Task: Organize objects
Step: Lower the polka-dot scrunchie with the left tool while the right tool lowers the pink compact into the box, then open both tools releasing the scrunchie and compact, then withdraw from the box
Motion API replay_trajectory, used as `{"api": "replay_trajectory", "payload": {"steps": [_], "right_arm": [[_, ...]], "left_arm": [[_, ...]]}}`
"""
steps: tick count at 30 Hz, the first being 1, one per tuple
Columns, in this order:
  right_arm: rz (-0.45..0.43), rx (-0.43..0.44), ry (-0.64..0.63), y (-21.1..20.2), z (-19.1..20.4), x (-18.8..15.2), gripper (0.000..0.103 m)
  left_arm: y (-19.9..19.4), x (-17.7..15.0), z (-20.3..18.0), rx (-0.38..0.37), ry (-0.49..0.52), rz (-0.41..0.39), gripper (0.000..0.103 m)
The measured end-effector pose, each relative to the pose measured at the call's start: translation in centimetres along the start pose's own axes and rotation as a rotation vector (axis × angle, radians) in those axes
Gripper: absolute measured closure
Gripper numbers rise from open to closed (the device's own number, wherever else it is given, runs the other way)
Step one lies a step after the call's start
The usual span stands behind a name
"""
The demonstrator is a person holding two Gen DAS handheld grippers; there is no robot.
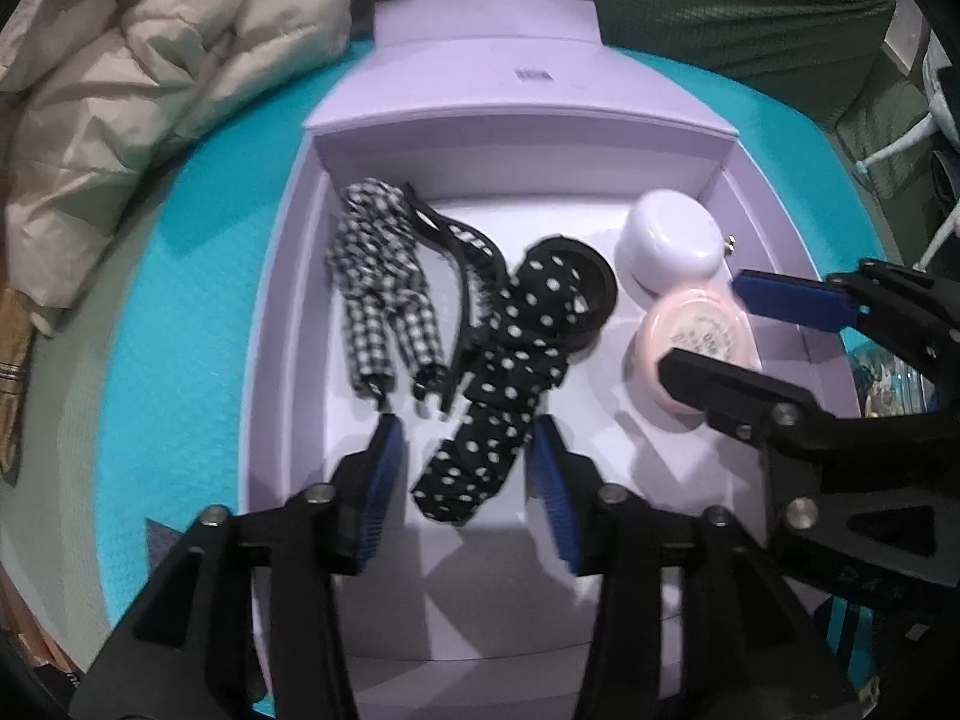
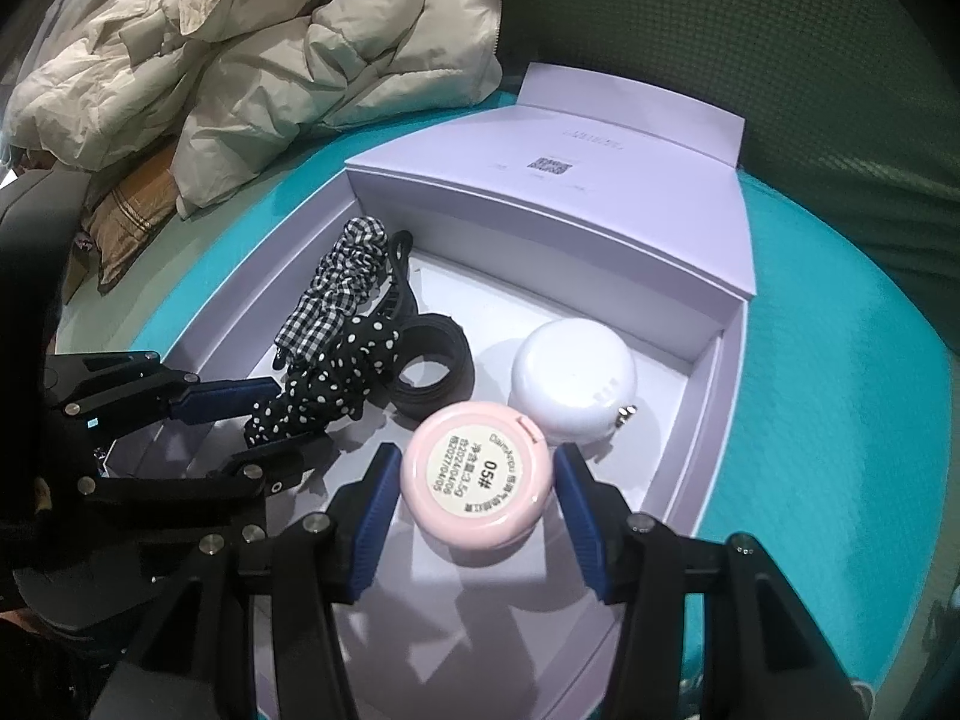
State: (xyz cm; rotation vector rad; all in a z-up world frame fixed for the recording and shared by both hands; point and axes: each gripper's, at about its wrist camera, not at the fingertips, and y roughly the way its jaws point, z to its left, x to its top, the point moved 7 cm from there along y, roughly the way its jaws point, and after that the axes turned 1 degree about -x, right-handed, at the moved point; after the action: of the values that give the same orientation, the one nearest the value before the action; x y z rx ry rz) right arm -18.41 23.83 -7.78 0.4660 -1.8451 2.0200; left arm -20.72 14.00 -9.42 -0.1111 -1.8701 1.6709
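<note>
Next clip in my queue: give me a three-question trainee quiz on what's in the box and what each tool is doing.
1. True or false: the pink round case lies between the right tool's open fingers.
2. Which item lies between the left tool's fingers? A. checked scrunchie B. polka-dot hair tie C. white round case
3. Fill in: all these items lie inside the ____ box.

Key: 1 true; 2 B; 3 lilac. Whether either tool touches its item cannot be told.

Scrunchies (image 1: 480, 384), pink compact (image 2: 474, 474), seemingly white case (image 2: 573, 384) inside lilac box (image 2: 690, 360)
</note>
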Motion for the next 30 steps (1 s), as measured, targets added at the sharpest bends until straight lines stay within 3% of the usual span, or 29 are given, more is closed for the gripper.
{"api": "replay_trajectory", "payload": {"steps": [4, 13, 16, 18, 30], "right_arm": [[-0.029, -0.026, 0.001, -1.2, -0.1, 0.2, 0.038], [-0.101, -0.089, 0.048, -4.4, -0.4, 0.4, 0.022], [-0.107, -0.114, 0.083, -5.1, -0.8, 0.2, 0.021], [-0.118, -0.122, 0.096, -5.6, -0.9, 0.1, 0.021], [-0.148, -0.162, 0.141, -8.4, -0.6, -0.9, 0.016]], "left_arm": [[-1.0, 0.4, 1.1, 0.028, -0.029, -0.037, 0.042], [-2.7, 0.6, 1.7, 0.012, -0.062, -0.071, 0.028], [-3.3, 0.6, 1.6, 0.023, -0.06, -0.083, 0.023], [-3.7, 0.4, 1.9, 0.047, -0.068, -0.083, 0.022], [-6.4, -0.4, 2.3, -0.012, -0.134, -0.117, 0.022]]}}
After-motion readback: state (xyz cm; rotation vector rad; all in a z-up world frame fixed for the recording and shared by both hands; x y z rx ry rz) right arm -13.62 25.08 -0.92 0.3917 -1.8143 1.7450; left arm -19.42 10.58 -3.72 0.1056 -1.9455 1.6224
